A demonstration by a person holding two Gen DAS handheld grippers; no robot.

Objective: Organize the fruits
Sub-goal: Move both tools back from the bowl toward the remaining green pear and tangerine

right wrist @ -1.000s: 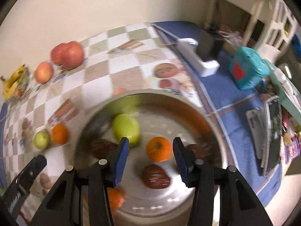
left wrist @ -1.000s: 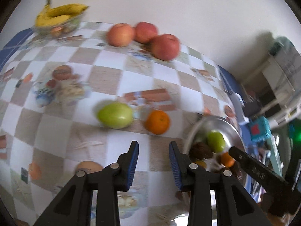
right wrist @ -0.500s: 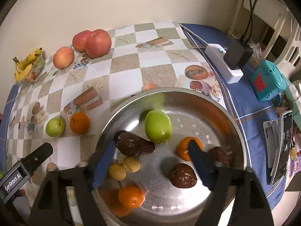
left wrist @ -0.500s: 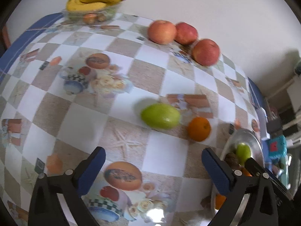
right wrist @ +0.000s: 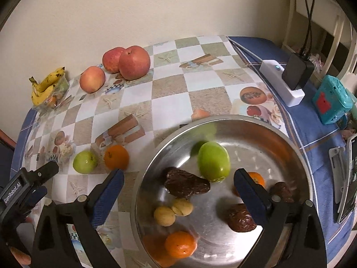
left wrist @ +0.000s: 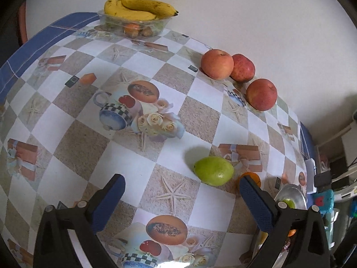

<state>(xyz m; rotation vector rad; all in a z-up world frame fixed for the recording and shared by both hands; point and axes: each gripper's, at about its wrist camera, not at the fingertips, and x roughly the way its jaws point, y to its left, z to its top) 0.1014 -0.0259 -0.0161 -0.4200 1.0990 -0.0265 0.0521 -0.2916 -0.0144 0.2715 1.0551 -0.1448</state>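
The left gripper (left wrist: 181,197) hangs wide open above the tablecloth (left wrist: 93,151). The right gripper (right wrist: 178,188) is opening, empty, over the bowl (right wrist: 256,131).

Both grippers look the same: the left gripper (left wrist: 181,191) and the right gripper (right wrist: 178,185) have black plastic arms with holes in them, small round silver screws, and bumpy blue pads (right wrist: 107,197) on the fingers. White letters on the left one's side say GenRobot.AI
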